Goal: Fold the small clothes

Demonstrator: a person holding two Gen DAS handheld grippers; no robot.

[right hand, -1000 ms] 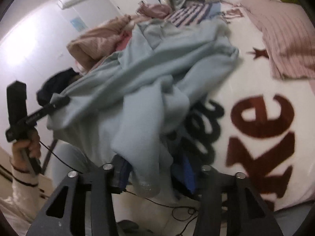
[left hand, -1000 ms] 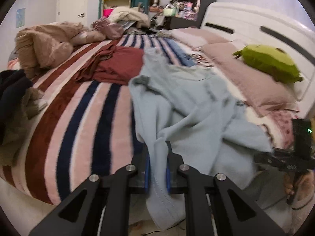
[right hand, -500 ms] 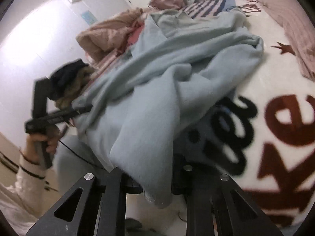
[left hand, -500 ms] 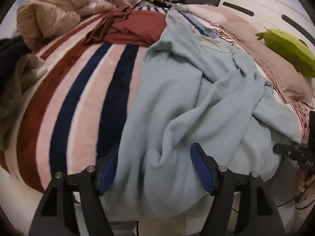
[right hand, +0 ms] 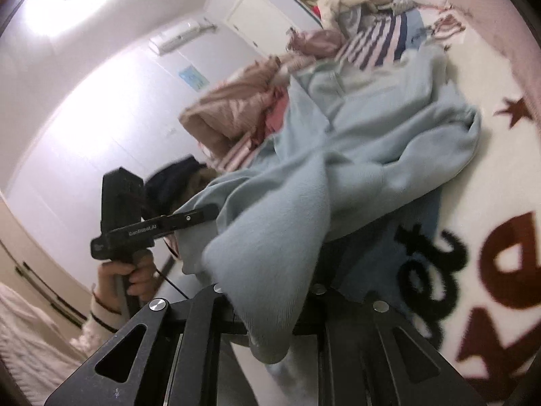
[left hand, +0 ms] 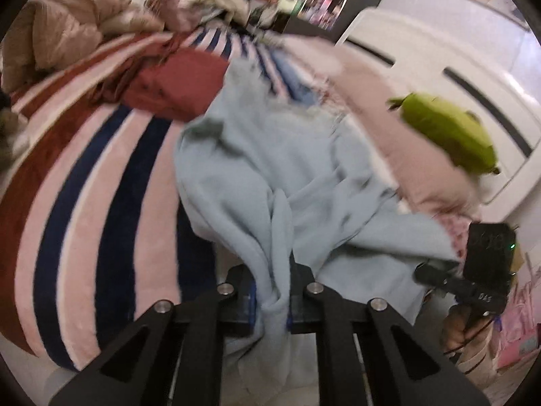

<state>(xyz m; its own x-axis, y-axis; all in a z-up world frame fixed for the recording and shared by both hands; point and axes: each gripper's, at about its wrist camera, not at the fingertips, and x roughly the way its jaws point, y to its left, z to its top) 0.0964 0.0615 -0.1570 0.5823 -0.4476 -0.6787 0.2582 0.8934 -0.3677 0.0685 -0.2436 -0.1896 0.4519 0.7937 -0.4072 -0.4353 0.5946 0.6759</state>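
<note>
A light blue fleece garment [left hand: 290, 169] lies crumpled across the bed, its near edge hanging over the bedside. My left gripper [left hand: 270, 301] is shut on a bunched fold of that near edge. My right gripper [right hand: 270, 318] is shut on another part of the same garment [right hand: 338, 176], which drapes over its fingers. In the left wrist view the right gripper [left hand: 439, 275] shows at the right, at the cloth's edge. In the right wrist view the left gripper [right hand: 203, 215] shows at the left, against the cloth.
The bed has a striped blanket [left hand: 84, 186] and a white blanket with dark red letters [right hand: 500, 260]. A dark red garment [left hand: 179, 84], a tan jacket [left hand: 61, 34], a green plush toy [left hand: 449, 135] and pink pillows [left hand: 389, 118] lie on it. The white headboard [left hand: 456, 67] is at right.
My left gripper let go of the cloth, opened wide, then shut again on a bunched fold. My right gripper closed on the cloth and both lifted the near edge.
</note>
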